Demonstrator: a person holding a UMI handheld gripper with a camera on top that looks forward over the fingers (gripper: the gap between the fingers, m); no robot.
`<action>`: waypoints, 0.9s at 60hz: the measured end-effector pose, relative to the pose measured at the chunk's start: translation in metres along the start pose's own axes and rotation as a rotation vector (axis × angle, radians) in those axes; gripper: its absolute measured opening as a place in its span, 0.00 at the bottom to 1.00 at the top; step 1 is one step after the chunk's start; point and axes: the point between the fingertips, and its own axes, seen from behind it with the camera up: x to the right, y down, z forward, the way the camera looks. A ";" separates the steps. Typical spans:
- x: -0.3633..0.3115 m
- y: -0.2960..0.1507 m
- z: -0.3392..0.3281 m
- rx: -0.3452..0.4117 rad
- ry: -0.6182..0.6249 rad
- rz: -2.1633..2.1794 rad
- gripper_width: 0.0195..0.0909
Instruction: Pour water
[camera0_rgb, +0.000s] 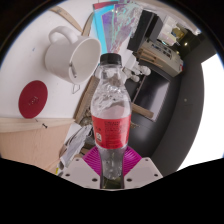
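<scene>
A clear plastic water bottle (110, 118) with a black cap and a red label stands upright between my fingers. My gripper (111, 165) is shut on the bottle, its magenta pads (92, 160) pressing on the clear lower body from both sides. The bottle is lifted above the wooden table (25, 135). A white mug (72, 58) with its handle toward the far side sits beyond the bottle, to its left. The bottle's base is hidden behind the gripper body.
A red round coaster (33, 98) lies on the table left of the bottle. A dark chair (160, 100) stands to the right. Boxes and clutter (165, 45) fill the far right, with a clear plastic bag (125, 20) behind the bottle cap.
</scene>
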 end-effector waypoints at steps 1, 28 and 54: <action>0.000 -0.001 0.000 -0.001 0.000 0.004 0.03; -0.017 -0.013 -0.042 -0.085 -0.325 1.287 0.04; -0.094 -0.083 -0.052 -0.164 -0.545 2.084 0.07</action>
